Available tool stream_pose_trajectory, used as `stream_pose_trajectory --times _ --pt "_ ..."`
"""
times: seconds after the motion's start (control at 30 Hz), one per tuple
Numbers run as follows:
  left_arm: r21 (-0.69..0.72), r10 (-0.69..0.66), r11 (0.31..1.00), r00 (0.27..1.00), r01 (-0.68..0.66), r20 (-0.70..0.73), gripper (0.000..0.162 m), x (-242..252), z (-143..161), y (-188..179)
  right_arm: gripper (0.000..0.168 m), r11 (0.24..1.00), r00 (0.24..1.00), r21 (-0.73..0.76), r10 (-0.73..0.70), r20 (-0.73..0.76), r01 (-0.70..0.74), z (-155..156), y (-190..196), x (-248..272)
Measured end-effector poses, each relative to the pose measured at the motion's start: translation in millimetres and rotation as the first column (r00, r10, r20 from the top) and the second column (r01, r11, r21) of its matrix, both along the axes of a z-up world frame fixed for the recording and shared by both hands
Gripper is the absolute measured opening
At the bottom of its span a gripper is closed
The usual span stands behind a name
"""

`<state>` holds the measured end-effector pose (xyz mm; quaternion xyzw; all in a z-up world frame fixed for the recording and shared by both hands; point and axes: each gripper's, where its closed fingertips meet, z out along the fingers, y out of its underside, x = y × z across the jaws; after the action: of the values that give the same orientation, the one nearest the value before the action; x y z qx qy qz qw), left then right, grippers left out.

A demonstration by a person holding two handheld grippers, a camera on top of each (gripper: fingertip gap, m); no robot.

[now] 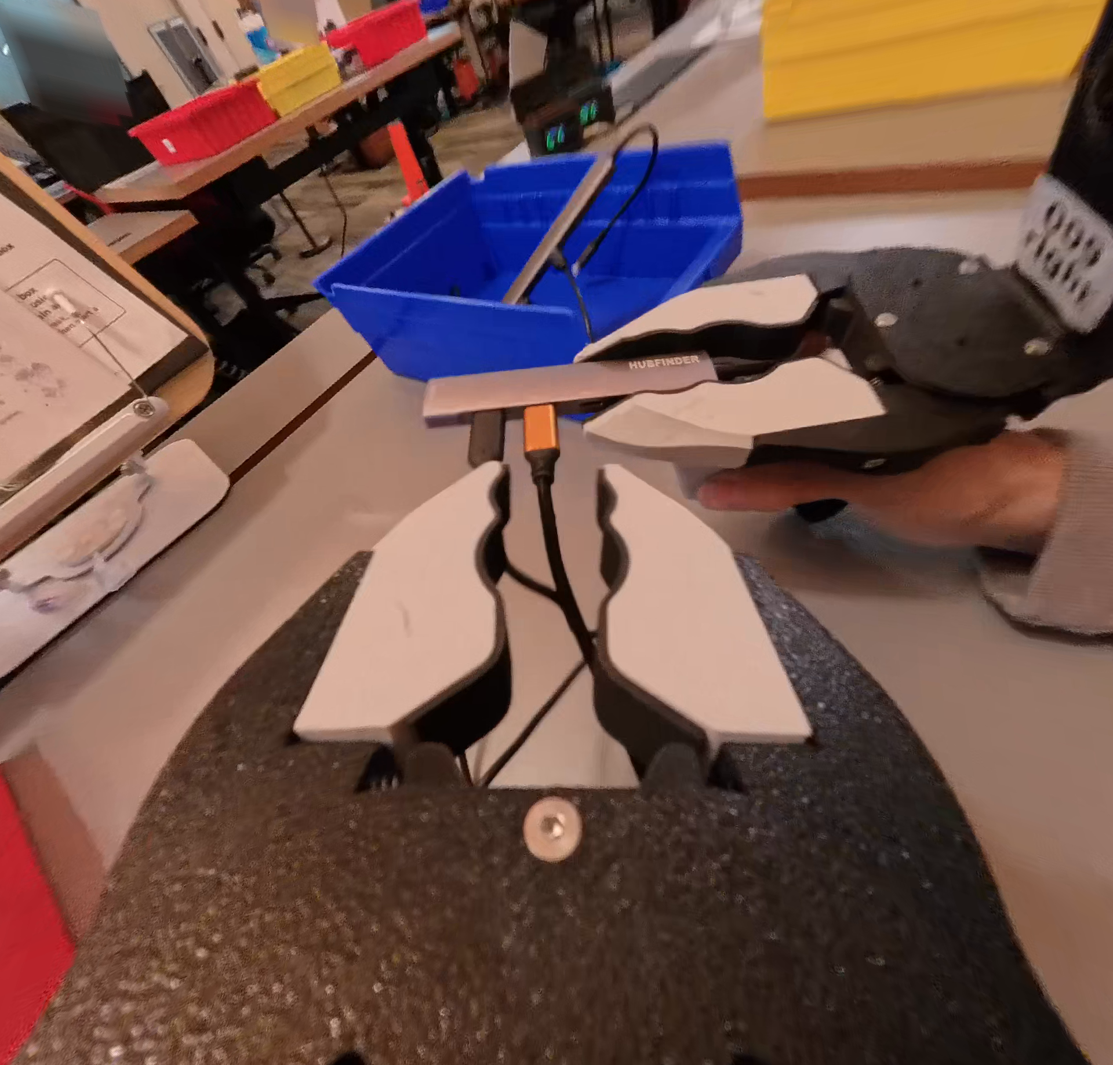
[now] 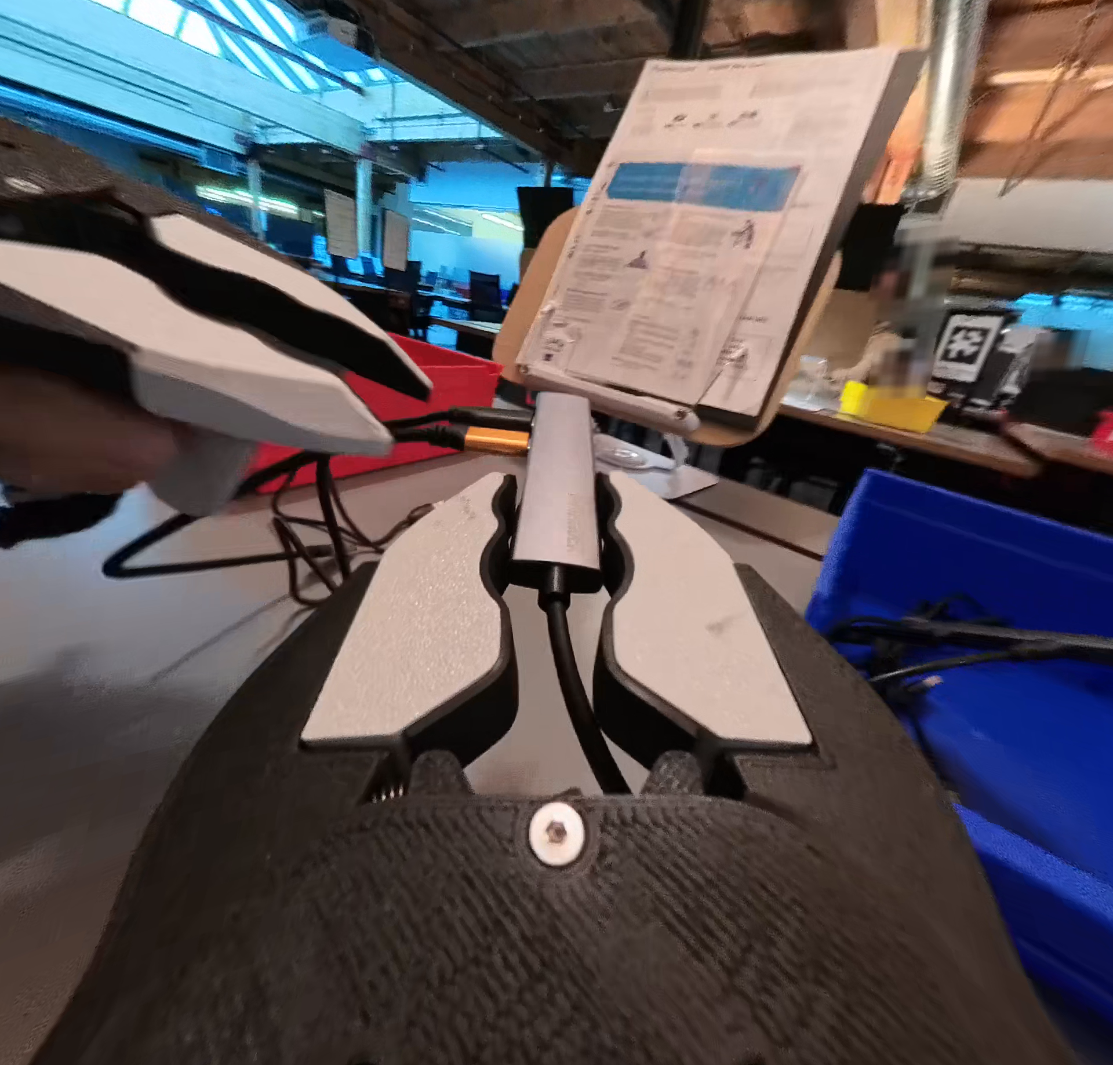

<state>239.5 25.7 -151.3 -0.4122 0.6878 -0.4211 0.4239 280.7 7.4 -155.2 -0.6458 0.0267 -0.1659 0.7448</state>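
My right gripper is shut on a slim grey hub, held level above the grey table; it also shows in the left wrist view with the hub. An orange-tipped plug and a black plug sit in the hub's side. My left gripper is open just short of the orange plug, whose black cable runs back between the fingers. The right wrist view shows it beside the orange plug.
A blue bin behind the hub holds a second grey hub and a cable. A document stand is at the left, a red bin near it, and yellow bins far right. Loose cables lie on the table. My hands' fingertips stand some 5 cm from each other.
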Motion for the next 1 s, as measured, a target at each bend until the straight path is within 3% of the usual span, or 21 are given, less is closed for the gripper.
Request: stream_pose_trajectory --times 0.1,0.17,0.3,0.4,0.53,0.8,1.0 --pt "-0.199 0.026 0.980 0.994 -0.003 0.110 0.040 -22 29 25 0.026 0.999 0.999 0.026 0.042 -0.007 -0.042 23 -11 1" --pt "-0.233 0.102 0.970 0.984 -0.066 0.148 0.041 -35 32 61 0.026 0.996 0.998 0.074 0.052 -0.022 -0.050 46 -24 4" --pt "-0.209 0.183 0.962 0.983 -0.178 0.004 0.053 -50 -21 112 0.026 0.979 0.996 0.193 0.076 -0.052 -0.065 100 -51 1" --pt "-0.287 0.170 0.943 0.985 -0.166 -0.010 0.055 -52 -43 115 0.026 0.974 0.998 0.225 0.043 -0.039 -0.033 135 -65 5" --pt "-0.252 0.133 0.960 0.990 -0.119 0.041 0.055 -44 -51 109 0.026 0.982 1.000 0.190 -0.003 -0.014 0.006 183 -71 27" --pt "-0.204 0.143 0.975 0.955 -0.091 0.259 0.047 -30 -28 108 0.026 0.995 0.993 0.049 -0.091 0.080 0.087 294 -62 84" --pt "-0.185 0.173 0.978 0.887 -0.101 0.428 0.038 -48 -10 112 0.026 0.977 0.988 0.176 -0.139 0.074 0.124 421 -67 133"
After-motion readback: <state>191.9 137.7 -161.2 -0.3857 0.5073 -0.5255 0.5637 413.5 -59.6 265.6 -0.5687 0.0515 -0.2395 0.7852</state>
